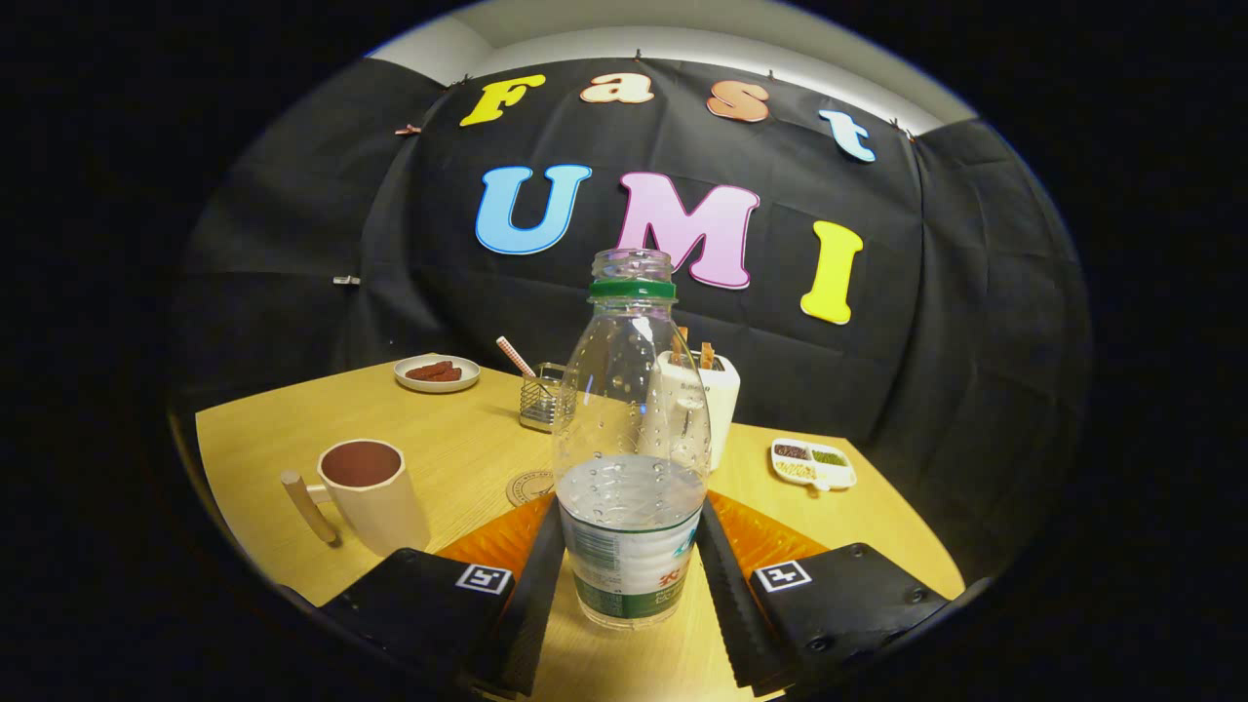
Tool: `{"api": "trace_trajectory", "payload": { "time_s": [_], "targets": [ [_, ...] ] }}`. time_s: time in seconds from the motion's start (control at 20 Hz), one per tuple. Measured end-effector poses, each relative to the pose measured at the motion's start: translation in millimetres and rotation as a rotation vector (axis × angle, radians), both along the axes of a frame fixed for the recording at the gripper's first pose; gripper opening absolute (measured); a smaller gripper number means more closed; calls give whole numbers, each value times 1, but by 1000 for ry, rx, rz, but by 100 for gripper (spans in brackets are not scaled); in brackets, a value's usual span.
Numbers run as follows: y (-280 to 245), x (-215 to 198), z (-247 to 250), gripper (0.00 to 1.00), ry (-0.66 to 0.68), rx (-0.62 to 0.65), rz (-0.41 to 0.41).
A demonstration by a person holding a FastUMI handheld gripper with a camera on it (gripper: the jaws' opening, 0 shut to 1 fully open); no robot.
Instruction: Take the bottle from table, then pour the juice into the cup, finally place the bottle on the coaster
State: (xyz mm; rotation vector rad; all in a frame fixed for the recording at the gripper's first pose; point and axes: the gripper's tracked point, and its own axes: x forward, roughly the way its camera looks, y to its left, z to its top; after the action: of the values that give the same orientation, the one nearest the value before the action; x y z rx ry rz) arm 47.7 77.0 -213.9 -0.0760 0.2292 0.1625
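1. Gripper view is showing the gripper (629,575) straddling the bottle (631,458), which is standing upright on the table (448,458) with its cap off and clear liquid filling its lower part.
2. Both fingers are sitting against the labelled lower body, one on each side, so they are looking closed on the bottle; whether they are pressing firmly or only touching is hard to tell from this angle.
3. Judging by this, the step in hand is securing the bottle before lifting, and nothing is tilting yet.
4. Doing it well is meaning a squeeze firm enough to stop slipping but not one crushing the thin plastic, since the open neck would be letting liquid slosh out.
5. Lifting straight up and keeping the bottle vertical is looking wise.
6. The cup (370,492) is standing to the left of the fingers, handle (308,507) pointing outward, near but apart from the bottle.
7. The coaster (529,487) is lying just beyond the left finger, partly hidden behind the bottle.
8. Farther back, a wire holder (542,398) and a white container (710,405) are crowding the space behind, so the pouring arc is wanting to stay leftward.
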Motion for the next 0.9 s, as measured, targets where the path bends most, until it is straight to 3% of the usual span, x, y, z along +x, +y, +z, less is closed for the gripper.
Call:
{"api": "trace_trajectory", "payload": {
  "time_s": [0.35,0.65,0.9],
  "targets": [
    [7,10,44,75,-104,-404,67],
    [42,8,43,75,-106,-627,179],
    [53,9,30,75,-82,-765,225]
  ]
}}
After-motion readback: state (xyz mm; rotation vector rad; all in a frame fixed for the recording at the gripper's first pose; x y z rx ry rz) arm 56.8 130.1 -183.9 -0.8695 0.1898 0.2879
